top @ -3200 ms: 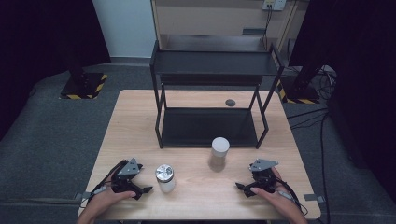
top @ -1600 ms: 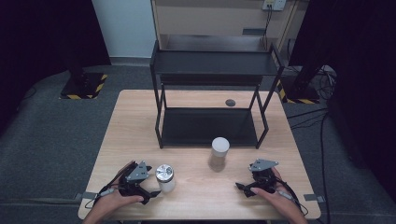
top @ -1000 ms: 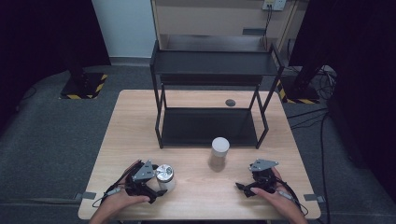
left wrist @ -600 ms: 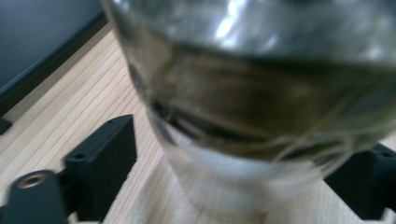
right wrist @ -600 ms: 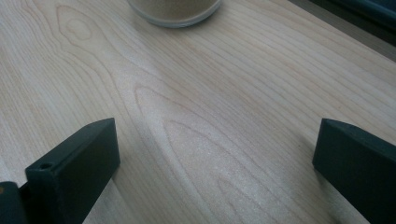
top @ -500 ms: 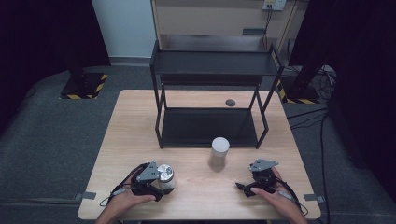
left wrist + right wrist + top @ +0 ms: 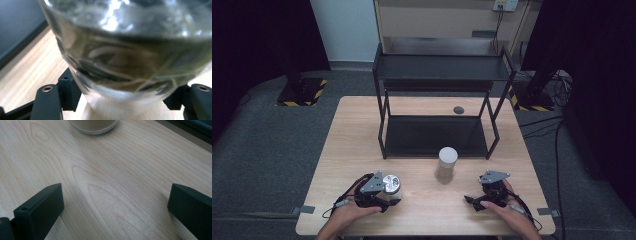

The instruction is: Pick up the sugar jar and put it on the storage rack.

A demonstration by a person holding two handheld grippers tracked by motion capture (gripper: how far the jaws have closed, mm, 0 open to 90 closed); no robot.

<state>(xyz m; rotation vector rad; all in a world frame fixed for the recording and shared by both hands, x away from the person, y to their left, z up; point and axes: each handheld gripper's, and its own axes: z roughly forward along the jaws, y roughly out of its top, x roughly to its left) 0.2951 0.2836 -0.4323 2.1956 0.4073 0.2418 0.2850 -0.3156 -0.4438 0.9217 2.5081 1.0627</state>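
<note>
A glass jar [image 7: 390,185] is stood near the table's [image 7: 362,130] front left edge and is clamped by the left gripper [image 7: 377,192], whose jaws have just been closing. The right gripper [image 7: 476,202] is rested on the table, jaws apart.

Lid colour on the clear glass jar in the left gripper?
Shiny silver metal lid on the clear glass jar; the high view shows it best.

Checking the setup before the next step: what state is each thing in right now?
Left tongs: just closed, shut on the glass jar.
Glass jar: upright on the table, lid on, gripped.
Right tongs: open, nothing between them, resting on the table.
White-lidded jar: upright, closed, untouched, before the rack.
Rack: upright, both shelves bare.
</note>
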